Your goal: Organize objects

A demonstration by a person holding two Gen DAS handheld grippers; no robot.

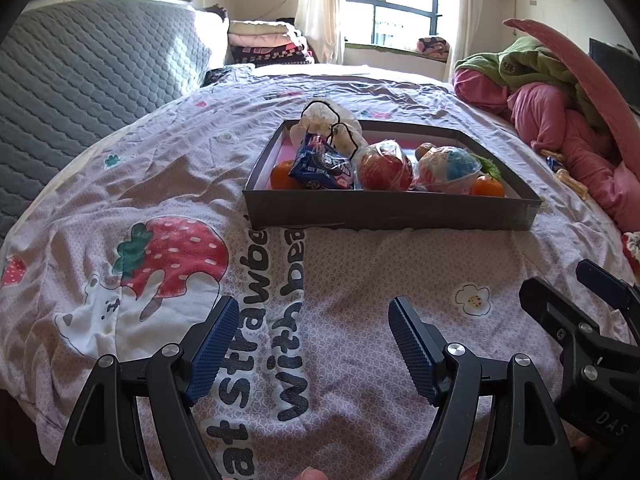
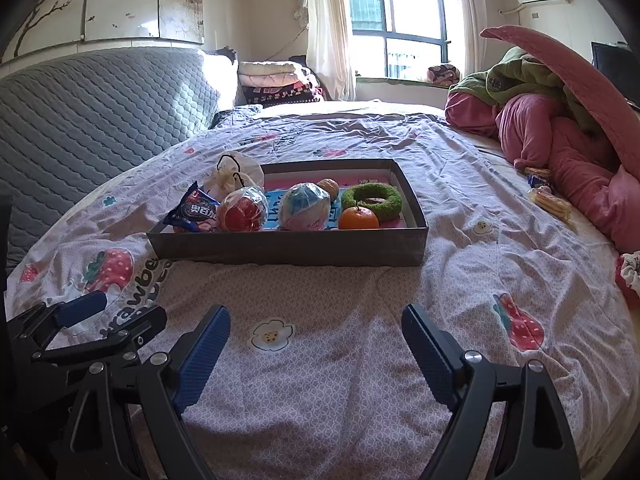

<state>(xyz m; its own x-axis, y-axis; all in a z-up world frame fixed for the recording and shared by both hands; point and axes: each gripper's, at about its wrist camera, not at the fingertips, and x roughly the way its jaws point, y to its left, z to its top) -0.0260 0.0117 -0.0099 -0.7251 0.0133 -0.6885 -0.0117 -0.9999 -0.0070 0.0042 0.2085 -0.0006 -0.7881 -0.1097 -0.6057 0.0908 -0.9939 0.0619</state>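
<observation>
Hovering near the gray box [image 2: 288, 246] on the bed [image 2: 340, 360]: left gripper [image 1: 314, 340] and right gripper [image 2: 316, 344]. Gaping wide, fingers holding nothing. Crowding the box: wrapped balls, oranges, green ring [image 2: 372, 198].

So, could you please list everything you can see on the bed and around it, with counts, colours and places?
Shallow box: one, dark grey, centre of bed.
Oranges: two, orange, front corners of box.
Wrapped balls: two, one red, one blue and white, middle of box.
Biscuit packet: one, blue, left end of box.
Green ring: one, right rear of box.
White pouch: one, black cord, left rear corner.
Snack packets: a few, yellow and blue, on bed at right.
Bedding heap: one, pink and green, right.
Strawberry bedspread: one, pale purple.
Headboard: one, grey quilted, left.
Left gripper: black, blue pads, open, empty.
Right gripper: black, blue pads, open, empty.
</observation>
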